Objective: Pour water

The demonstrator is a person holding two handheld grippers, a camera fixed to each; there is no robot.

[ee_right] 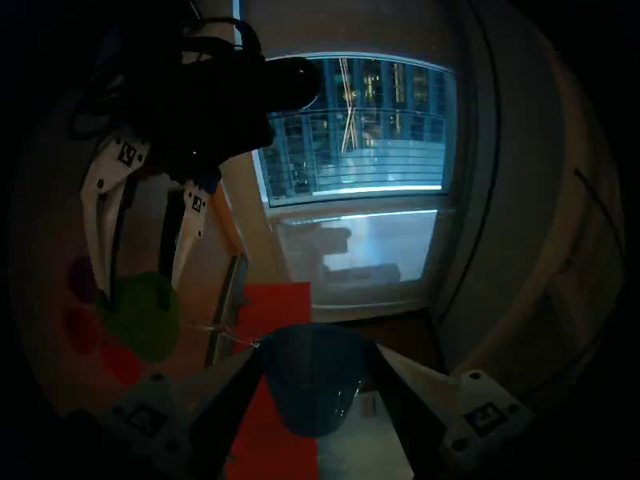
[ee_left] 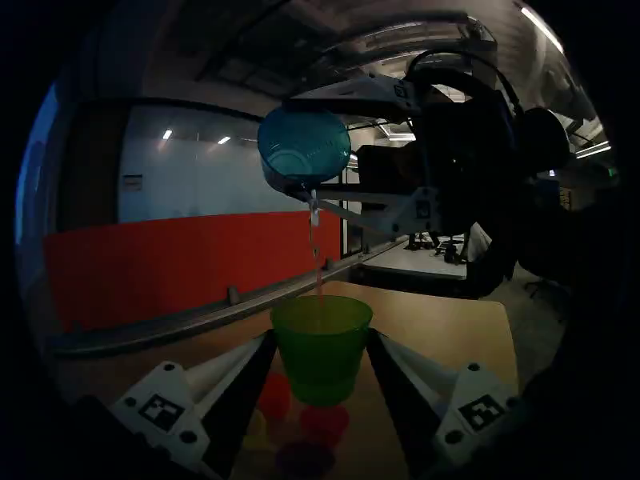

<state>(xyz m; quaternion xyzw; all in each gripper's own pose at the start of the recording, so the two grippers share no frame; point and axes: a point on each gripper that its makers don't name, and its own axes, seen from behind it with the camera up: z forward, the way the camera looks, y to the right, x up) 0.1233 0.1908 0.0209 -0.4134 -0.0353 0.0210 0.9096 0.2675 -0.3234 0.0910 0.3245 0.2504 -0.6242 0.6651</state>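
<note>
I had the left gripper clamped on the green cup, upright over the counter. Right gripper gripped the blue cup, tipped above the green one, with a thin stream of water falling into it. Coloured dots lay on the counter beneath.

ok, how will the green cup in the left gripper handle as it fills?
Probably thin plastic: the green cup looks translucent, so it may flex if the left gripper squeezes harder. It's likely getting heavier as the stream from the blue cup lands in it. Smooth tapered walls could slip if wet.
</note>
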